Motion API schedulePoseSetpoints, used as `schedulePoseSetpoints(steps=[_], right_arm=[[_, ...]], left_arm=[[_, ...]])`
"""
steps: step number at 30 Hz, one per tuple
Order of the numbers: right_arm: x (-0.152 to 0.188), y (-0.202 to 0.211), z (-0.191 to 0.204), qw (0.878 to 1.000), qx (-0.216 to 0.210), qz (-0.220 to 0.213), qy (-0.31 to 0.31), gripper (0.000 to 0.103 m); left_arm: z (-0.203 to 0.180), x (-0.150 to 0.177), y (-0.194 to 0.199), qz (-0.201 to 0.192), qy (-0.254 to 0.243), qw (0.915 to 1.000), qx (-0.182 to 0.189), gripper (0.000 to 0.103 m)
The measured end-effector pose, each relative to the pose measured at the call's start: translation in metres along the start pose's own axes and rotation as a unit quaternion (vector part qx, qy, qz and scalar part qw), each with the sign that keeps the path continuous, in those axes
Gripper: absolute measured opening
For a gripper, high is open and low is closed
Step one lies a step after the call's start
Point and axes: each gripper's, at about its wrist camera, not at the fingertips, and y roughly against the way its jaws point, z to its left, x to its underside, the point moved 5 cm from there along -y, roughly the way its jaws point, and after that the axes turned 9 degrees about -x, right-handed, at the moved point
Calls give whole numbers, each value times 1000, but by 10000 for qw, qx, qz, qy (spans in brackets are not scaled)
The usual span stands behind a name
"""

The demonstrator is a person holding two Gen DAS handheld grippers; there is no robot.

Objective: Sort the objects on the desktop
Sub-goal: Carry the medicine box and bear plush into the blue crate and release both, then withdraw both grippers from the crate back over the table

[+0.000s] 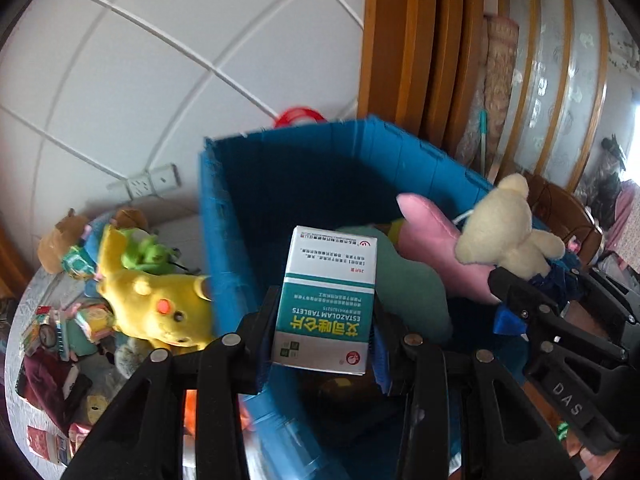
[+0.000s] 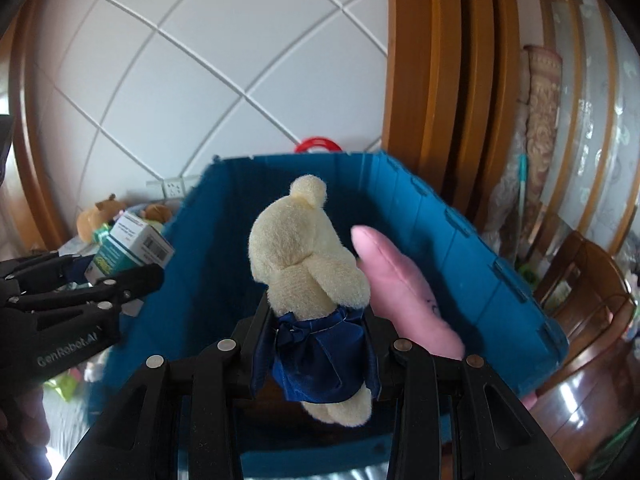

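Over blue bin [image 1: 224, 216], am clamping medicine box [image 1: 326, 300] in left gripper [image 1: 320, 320], cream bear [image 2: 304, 264] in right gripper [image 2: 316, 344]. Am judging risk: grippers crowding, could be colliding; box possibly landing among plush like pink toy [image 2: 400, 292], mixing categories.

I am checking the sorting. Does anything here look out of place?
Yes. The left gripper holds a medicine box over the blue bin, which shows only plush toys, like the pink one. The box seems the odd item there.
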Motion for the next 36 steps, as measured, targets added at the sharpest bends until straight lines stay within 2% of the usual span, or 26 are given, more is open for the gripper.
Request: schedulePoseSetpoints(steps=[4,8,15,17,18,19,20,21,22,25,34,36], right_arm=[[6,-29,-23,9992,-54,385,-94,36],[14,-46,-43,9972,-28,725,-171,36],[21,-59,-63,9950,66,960,-254,37],[24,-59,-66,9943,84,1027,-283,38],[25,-60,-66,9940,94,1052,-283,40],[26,-60,-67,9937,104,1077,-282,47],[27,-61,-67,9935,114,1101,-282,53],[27,-60,-68,9935,140,1097,-276,64],[28,-59,-68,9935,169,1091,-287,70],[28,-55,-69,9936,237,1060,-314,80],[31,-31,-61,9948,355,881,-364,96],[32,-21,-57,9952,400,800,-395,96]], left_arm=[[-21,3,-36,651,-22,9979,19,39],[-34,6,-59,1090,-115,9938,-158,39],[-46,12,-72,1349,-154,9905,-232,39],[-47,12,-71,1331,-149,9907,-255,40],[-48,13,-70,1345,-155,9905,-261,44],[-48,13,-70,1351,-162,9903,-264,49],[-48,14,-69,1343,-169,9904,-275,62],[-48,13,-67,1299,-176,9909,-308,72],[-47,11,-65,1254,-181,9913,-346,73],[-43,10,-62,1218,-170,9917,-387,73],[-34,17,-39,962,-149,9942,-446,73],[-30,20,-32,891,-163,9948,-476,73]])
